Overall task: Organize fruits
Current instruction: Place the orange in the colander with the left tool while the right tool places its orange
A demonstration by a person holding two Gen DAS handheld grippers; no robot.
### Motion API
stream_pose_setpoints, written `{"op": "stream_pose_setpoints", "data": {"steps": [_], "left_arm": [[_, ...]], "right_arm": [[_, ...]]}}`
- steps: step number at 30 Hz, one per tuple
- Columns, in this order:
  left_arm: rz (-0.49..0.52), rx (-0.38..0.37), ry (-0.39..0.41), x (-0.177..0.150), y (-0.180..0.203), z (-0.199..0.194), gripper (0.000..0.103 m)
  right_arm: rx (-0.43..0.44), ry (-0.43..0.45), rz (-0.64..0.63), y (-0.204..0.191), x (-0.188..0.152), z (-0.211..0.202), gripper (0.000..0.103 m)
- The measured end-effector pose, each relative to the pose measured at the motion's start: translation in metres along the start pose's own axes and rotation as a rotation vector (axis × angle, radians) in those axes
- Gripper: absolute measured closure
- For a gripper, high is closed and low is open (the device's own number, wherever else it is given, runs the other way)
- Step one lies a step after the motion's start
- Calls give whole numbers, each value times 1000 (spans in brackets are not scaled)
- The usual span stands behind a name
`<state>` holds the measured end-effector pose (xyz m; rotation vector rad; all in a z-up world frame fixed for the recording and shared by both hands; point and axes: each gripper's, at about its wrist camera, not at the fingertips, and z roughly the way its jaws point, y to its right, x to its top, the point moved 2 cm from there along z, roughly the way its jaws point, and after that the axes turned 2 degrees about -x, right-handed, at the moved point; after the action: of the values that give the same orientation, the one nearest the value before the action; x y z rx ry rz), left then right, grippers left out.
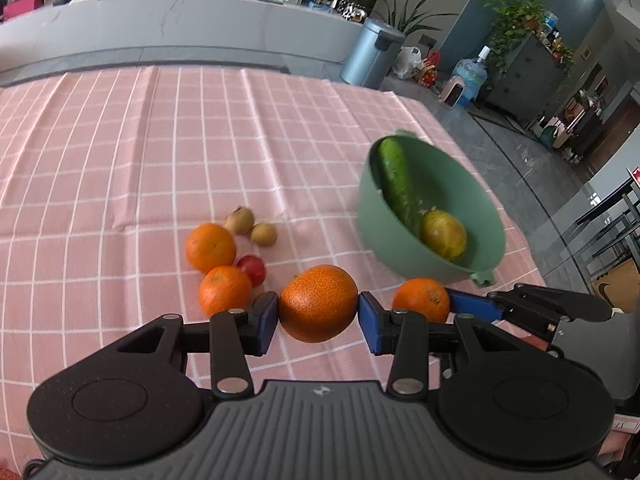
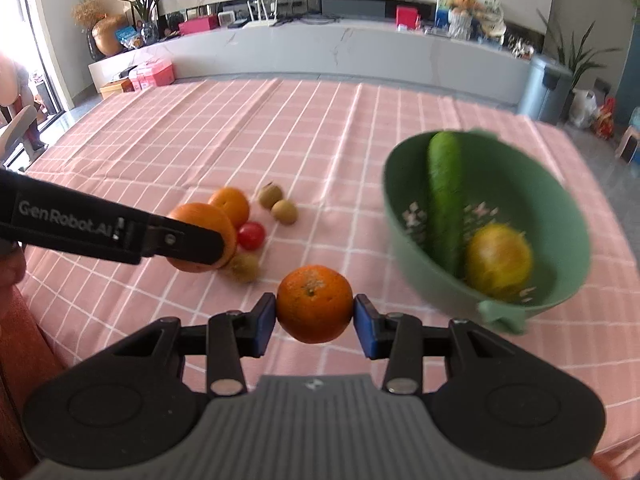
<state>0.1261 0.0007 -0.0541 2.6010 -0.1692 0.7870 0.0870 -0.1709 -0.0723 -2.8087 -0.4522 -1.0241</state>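
Observation:
My left gripper is shut on a large orange, held above the pink checked cloth. Just to its right, my right gripper is shut on a smaller orange, also off the cloth. A green bowl at the right holds a cucumber and a yellow-green fruit. On the cloth lie two more oranges, a red tomato and two small brown fruits. The right wrist view shows a fuzzy brown fruit near the left gripper's fingers.
The cloth stretches bare behind the fruit pile. Its right edge runs close behind the bowl, with floor beyond. A grey counter and a grey bin stand far behind the table.

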Motion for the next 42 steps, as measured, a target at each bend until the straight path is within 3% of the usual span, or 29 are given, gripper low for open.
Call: {"op": "stream_pose_setpoints", "data": {"steps": [15, 26, 36, 42], "left_arm": [[104, -82, 35, 30, 57, 12, 54], [167, -108, -57, 49, 87, 66, 54], [235, -36, -144, 61, 99, 112, 54], [224, -50, -125, 71, 100, 124, 54]], "right_arm": [[-131, 78, -37, 59, 19, -36, 64], [-141, -4, 23, 108, 24, -14, 64], [-125, -72, -13, 134, 39, 23, 64], [-145, -82, -58, 146, 50, 43, 64]]}}
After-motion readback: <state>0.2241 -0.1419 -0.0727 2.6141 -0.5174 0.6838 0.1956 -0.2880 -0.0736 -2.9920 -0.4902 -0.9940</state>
